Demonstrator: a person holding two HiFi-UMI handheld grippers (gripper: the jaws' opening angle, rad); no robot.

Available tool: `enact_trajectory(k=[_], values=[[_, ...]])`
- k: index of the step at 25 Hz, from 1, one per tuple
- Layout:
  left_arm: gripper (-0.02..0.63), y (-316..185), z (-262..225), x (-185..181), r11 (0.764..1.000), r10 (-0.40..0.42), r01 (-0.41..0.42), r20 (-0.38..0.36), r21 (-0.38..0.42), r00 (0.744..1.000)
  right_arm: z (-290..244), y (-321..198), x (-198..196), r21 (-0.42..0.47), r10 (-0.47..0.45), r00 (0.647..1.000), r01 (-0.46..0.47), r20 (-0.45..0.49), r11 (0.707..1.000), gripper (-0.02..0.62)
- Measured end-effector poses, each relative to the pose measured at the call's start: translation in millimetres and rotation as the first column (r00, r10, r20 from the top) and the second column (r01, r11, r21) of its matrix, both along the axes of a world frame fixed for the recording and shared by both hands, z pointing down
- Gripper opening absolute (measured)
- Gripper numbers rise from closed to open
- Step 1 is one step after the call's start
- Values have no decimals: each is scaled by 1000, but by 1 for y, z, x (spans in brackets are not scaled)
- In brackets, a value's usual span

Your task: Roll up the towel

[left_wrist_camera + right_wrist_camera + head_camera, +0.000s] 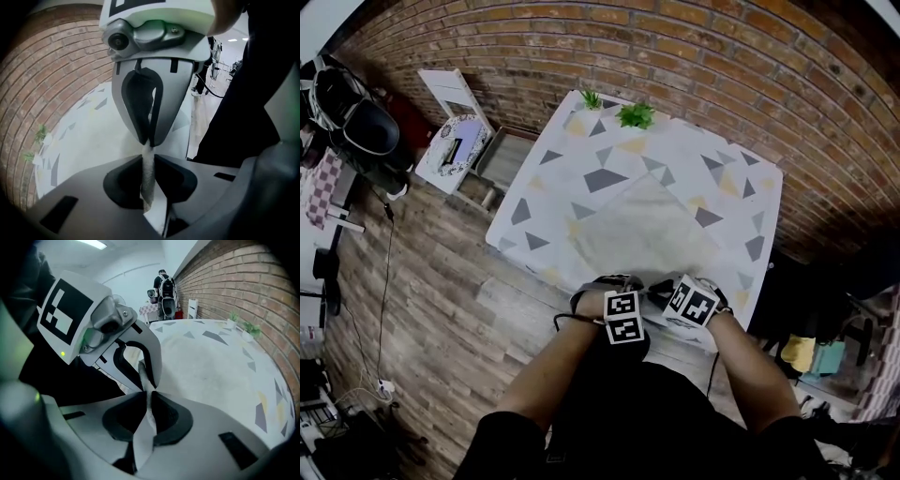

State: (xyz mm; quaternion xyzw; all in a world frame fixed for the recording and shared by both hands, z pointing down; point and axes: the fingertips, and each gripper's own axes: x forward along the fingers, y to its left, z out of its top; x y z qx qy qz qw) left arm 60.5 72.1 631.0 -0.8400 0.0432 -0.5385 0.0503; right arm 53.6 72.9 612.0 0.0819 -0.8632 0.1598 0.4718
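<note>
1. Head view: The towel [642,230] lies flat on the patterned surface [581,159], spreading away ahead of both claws.
   - The left claw [609,286] and right claw [667,292] sit side by side at its near edge, close together and pointing steeply down.
   - That edge is probably where the roll begins, and two holds on it would keep the first turn even.
   - Two small plants [635,115] stand well beyond the claws at the far edge, clear of the towel.

2. Left gripper view: The left claw [149,143] is clenched on the towel.
   - A thin pale strip of cloth [148,171] runs up between the jaws to the tips, which meet on it.
   - Only the edge is pinched, so I judge it a light hold for lifting and folding over, not a bunched grab.
   - The surface stretches out past the claw to the left, with a brick wall [51,79] behind it.

3. Right gripper view: The right claw [149,390] is likewise clenched on the towel.
   - A narrow fold of cloth [143,434] is squeezed between its jaws and hangs below them.
   - The rest of the surface lies open beyond and to the right of this claw.

4. Judgement: The roll looks barely started, since most of the towel is still flat ahead of the claws. The next move calls for turning the pinched edge over onto the cloth in front, both claws together. If one leads, the roll may skew.
</note>
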Motion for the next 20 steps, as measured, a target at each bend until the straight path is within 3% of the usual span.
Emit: enact_trajectory(k=[5,8,13,16,18,20], values=[[92,-2,-8,-3,995,30,-30,2,98,1000,3,-5,2,-13,38,999,-38,16,999,49],[91,2,-10,-4,995,43,-42,-9,94,999,5,-5,2,-64,62,997,-59,38,996,49],[61,7,-6,-6,997,-1,-3,-60,-73,998,13,-3,1,-85,70,997,-68,29,994,54],[58,3,-5,-9,978,-83,61,-101,-199,991,6,-6,0,0,64,998,-64,6,998,110],[58,0,-4,-11,965,-110,80,-111,-251,988,-1,-3,-1,73,16,1000,-15,-11,997,170],[58,-3,-3,-13,957,-116,82,-108,-277,987,-3,4,-3,134,-49,998,53,-27,990,170]])
